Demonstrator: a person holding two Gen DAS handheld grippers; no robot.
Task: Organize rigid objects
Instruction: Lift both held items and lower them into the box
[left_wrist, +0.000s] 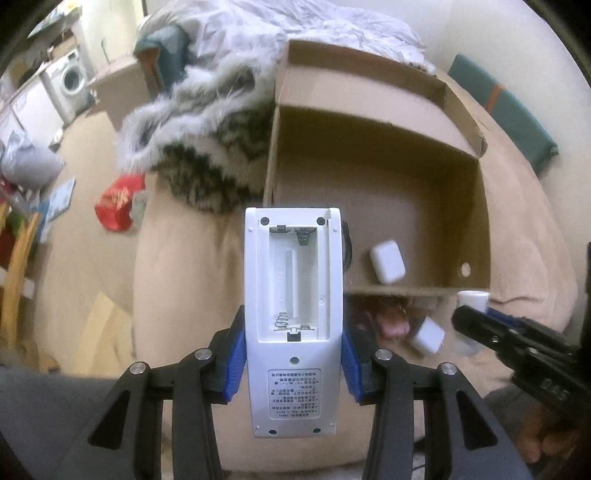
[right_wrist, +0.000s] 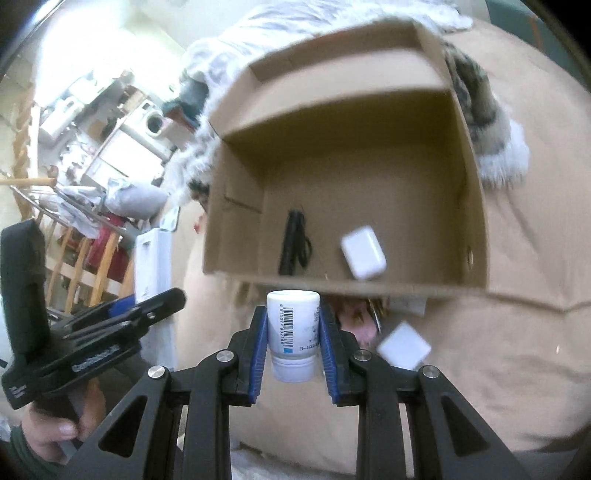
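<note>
Currently, the left gripper (left_wrist: 293, 354) clamps a white remote (left_wrist: 293, 317), battery bay exposed, in front of the cardboard box (left_wrist: 476, 206) on the beige cushion (right_wrist: 517, 332). The right gripper (right_wrist: 293, 350) clamps a white bottle (right_wrist: 293, 334) just before the box's near wall. Inside the box lie a white charger (right_wrist: 363, 252) and a black item (right_wrist: 291, 242), possibly a strapped case.

Adapter (right_wrist: 364, 253) and black device (right_wrist: 293, 242) are lying side by side in the cardboard box (right_wrist: 476, 206); second adapter (right_wrist: 404, 345) is lying outside, before its near wall.
</note>
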